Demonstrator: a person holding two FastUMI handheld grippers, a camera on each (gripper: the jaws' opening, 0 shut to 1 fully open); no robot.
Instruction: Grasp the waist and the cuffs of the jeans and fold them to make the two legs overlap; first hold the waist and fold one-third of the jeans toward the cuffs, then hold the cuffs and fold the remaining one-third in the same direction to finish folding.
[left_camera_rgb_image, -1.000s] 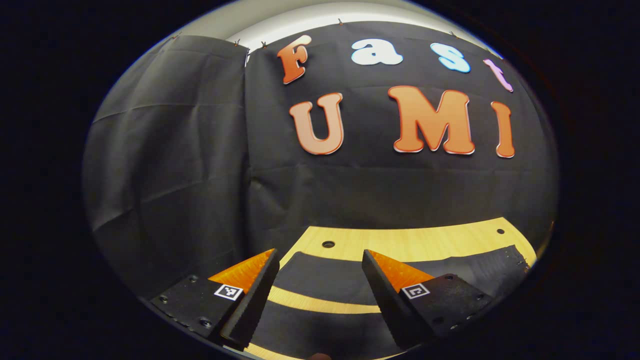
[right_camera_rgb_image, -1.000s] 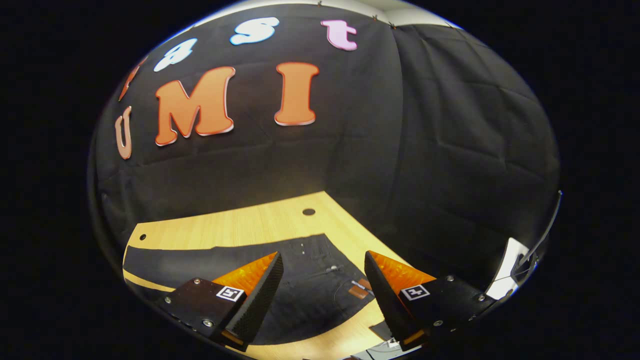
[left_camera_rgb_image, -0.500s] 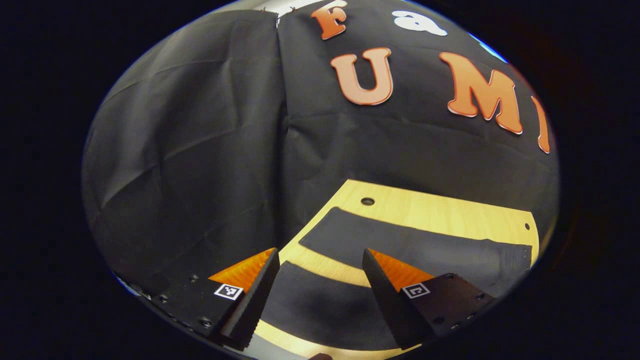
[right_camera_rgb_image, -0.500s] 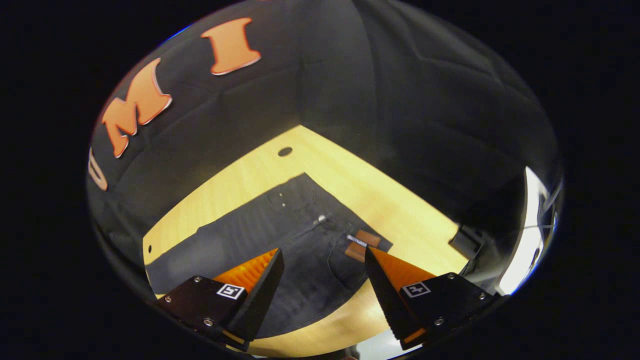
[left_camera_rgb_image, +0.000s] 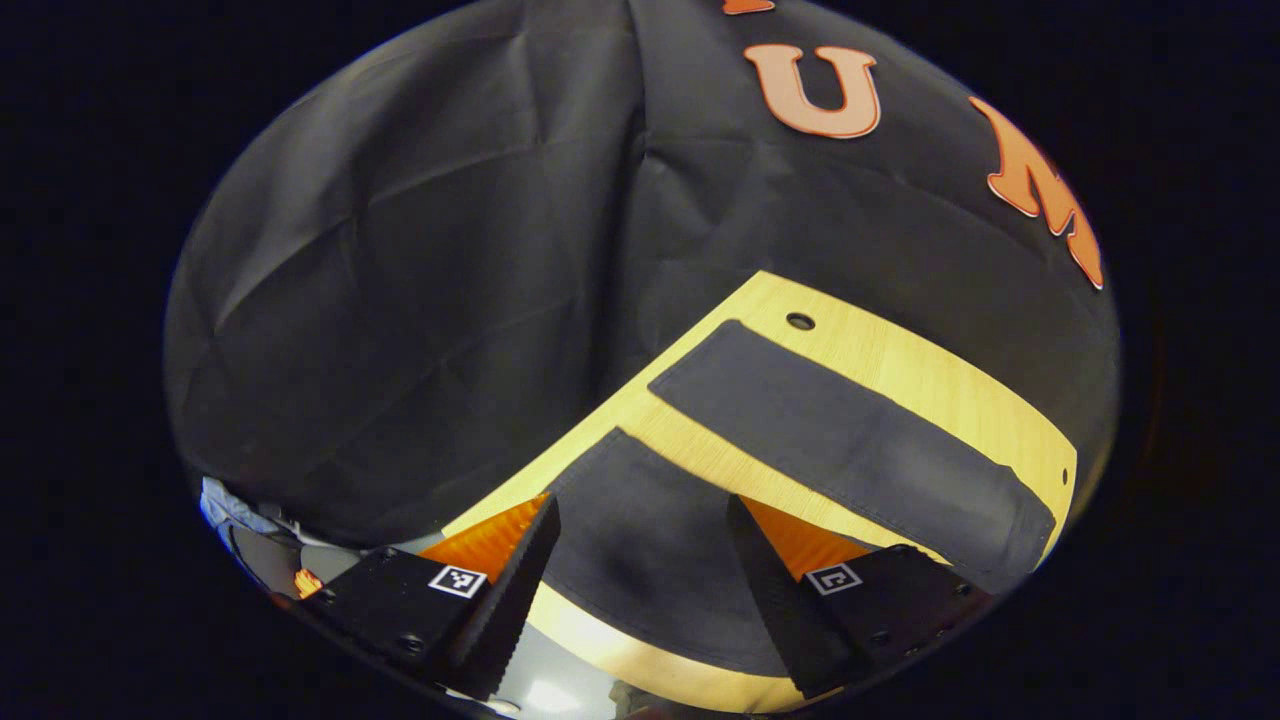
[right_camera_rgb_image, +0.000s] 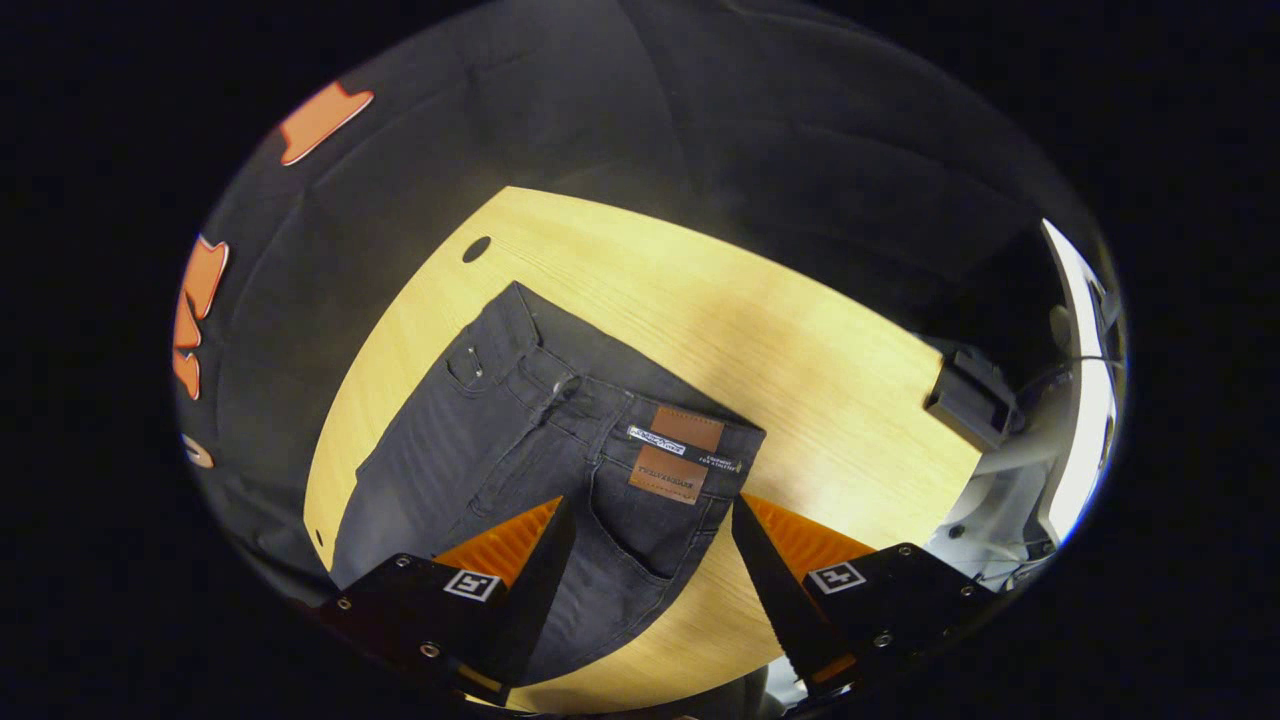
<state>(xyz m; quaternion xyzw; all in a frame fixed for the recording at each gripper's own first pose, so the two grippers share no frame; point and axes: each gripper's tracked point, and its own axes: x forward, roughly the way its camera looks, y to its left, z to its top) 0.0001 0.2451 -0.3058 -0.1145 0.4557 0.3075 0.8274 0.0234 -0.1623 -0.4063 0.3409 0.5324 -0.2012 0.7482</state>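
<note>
Dark grey jeans lie flat on a light wooden table. In the left gripper view the two legs run apart: the near leg (left_camera_rgb_image: 650, 545) ends in a cuff between my fingers, and the far leg (left_camera_rgb_image: 850, 440) stretches to the right. My left gripper (left_camera_rgb_image: 640, 590) hovers open above the near cuff. In the right gripper view the waist (right_camera_rgb_image: 600, 420) with brown patches (right_camera_rgb_image: 675, 455) faces me. My right gripper (right_camera_rgb_image: 650, 590) is open above the waist's near corner and pocket, with nothing held.
The wooden table (right_camera_rgb_image: 760, 330) has small round holes (left_camera_rgb_image: 800, 321) near its far edge. A dark box-like device (right_camera_rgb_image: 970, 395) sits at the table's right end in the right gripper view. Black cloth walls stand close behind the table.
Both grippers have tilted downward and come closer to the jeans. The left one now hangs over the near cuff, the right one over the waist. Both stayed open.
</note>
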